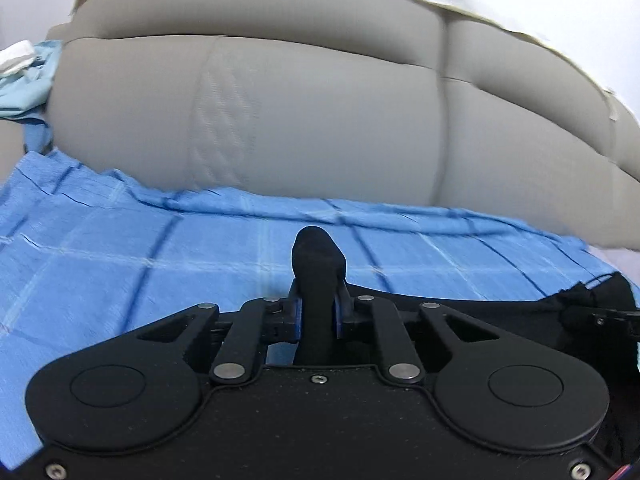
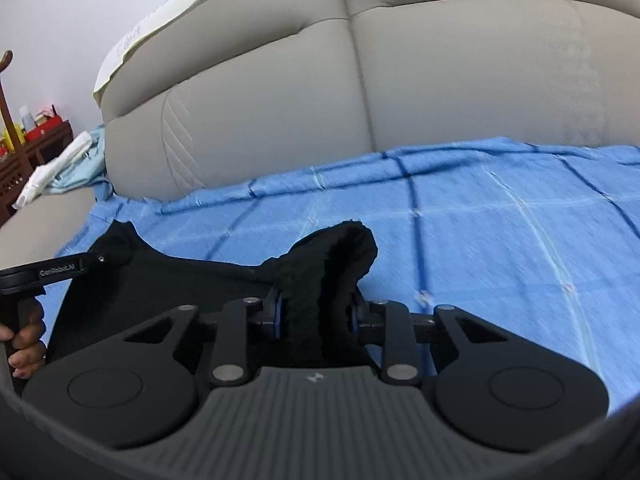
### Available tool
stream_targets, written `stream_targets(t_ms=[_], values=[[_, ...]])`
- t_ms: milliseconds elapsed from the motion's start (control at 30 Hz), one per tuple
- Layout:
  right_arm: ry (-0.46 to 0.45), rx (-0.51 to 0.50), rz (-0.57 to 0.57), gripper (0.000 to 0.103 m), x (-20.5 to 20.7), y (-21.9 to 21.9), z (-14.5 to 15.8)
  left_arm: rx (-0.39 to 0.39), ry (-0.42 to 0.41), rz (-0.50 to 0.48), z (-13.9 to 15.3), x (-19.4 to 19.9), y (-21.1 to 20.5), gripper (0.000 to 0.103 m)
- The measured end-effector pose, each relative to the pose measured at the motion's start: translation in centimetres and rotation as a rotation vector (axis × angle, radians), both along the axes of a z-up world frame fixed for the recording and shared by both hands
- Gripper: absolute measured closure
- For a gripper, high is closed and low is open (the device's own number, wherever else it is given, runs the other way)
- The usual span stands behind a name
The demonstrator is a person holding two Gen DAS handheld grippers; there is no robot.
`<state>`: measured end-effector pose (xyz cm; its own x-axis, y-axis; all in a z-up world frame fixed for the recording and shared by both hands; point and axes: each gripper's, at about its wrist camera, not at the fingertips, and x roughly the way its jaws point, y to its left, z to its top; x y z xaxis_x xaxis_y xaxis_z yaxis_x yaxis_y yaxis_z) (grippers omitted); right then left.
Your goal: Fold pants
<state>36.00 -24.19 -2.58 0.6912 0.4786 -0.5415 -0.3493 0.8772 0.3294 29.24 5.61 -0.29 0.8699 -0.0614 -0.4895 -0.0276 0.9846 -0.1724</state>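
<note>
The black pants are being held above the blue checked sheet, which is lying spread over the sofa seat. In the right wrist view a thick bunched fold of the pants is being clamped by the right gripper, jaws closed down on the cloth. The left gripper and the hand carrying it are being shown only in this view, at the sheet's left side, with the pants stretching toward them.

In the left wrist view the left gripper is being seen with jaws nearly together on a narrow dark fold of the pants; more black cloth is being glimpsed at the sheet's right edge.

The beige sofa back is rising directly behind the sheet. A white and pale blue bundle is lying on the armrest left of the sheet. A dark wooden shelf is standing beyond it. Much of the sheet right of the pants is lying uncovered.
</note>
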Motion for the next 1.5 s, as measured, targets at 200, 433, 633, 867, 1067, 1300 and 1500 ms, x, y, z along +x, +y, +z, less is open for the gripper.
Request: stream_targets(t_ms=[200,433,633,867,1067,1300,1500], values=[[-0.052,-0.013,0.045,0.070,5.5,5.0,1.7,0.106,-0.011,0.112,1.2,5.7,2.8,0.089],[-0.013,-0.056,0.026,0.070,10.9,8.9,-0.1,0.209,0.066,0.160,-1.7,11.0,3.5,0.086],[0.035,-0.054,-0.034,0.041,11.9,8.7,-3.4,0.147,0.174,0.188,-3.5,11.9,4.6,0.066],[0.026,-0.058,-0.094,0.007,8.9,7.0,-1.2,0.247,0.108,0.232,-0.9,8.3,2.5,0.029],[-0.156,-0.140,-0.164,0.002,1.4,7.2,0.6,0.168,0.054,0.163,0.9,1.4,0.8,0.023],[-0.197,-0.318,-0.111,0.002,-3.7,9.9,-1.3,0.255,0.105,0.140,-1.6,-4.1,-1.4,0.022],[-0.095,-0.253,-0.144,0.000,-3.9,8.7,-2.6,0.208,0.077,0.165,-3.7,-6.2,-1.1,0.016]])
